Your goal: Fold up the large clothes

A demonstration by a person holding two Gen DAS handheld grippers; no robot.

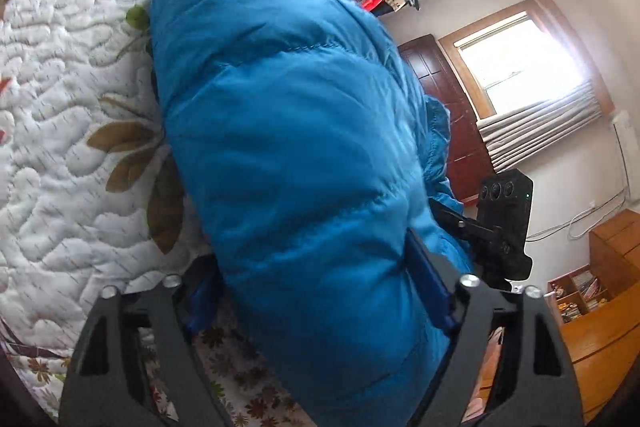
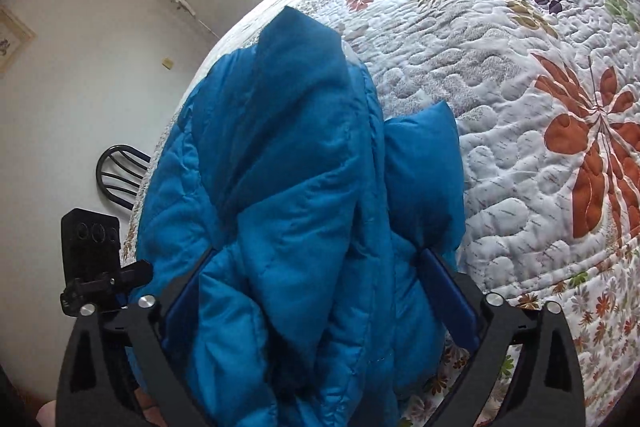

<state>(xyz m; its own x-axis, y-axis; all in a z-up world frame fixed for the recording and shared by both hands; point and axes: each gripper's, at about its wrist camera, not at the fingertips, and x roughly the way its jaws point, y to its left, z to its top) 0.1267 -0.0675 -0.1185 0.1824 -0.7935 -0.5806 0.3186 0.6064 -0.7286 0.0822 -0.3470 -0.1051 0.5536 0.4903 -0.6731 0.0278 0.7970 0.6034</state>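
Observation:
A large blue puffer jacket (image 1: pixel 288 131) hangs over a bed with a white floral quilt (image 1: pixel 60 115). My left gripper (image 1: pixel 316 291) is shut on a thick fold of the jacket, its blue pads pressed against both sides. In the right wrist view the same jacket (image 2: pixel 288 195) is bunched and lifted off the quilt (image 2: pixel 520 115). My right gripper (image 2: pixel 320 299) is shut on the bunched fabric between its blue pads. A loose puffy part, sleeve or hem (image 2: pixel 424 179), sticks out to the right.
The other gripper's black camera block (image 1: pixel 506 223) shows at the right in the left wrist view, and at the left in the right wrist view (image 2: pixel 90 255). A dark wooden door (image 1: pixel 448 115), a window (image 1: pixel 524 63), wooden shelves (image 1: pixel 592 279) and a black chair (image 2: pixel 120 175) stand around the bed.

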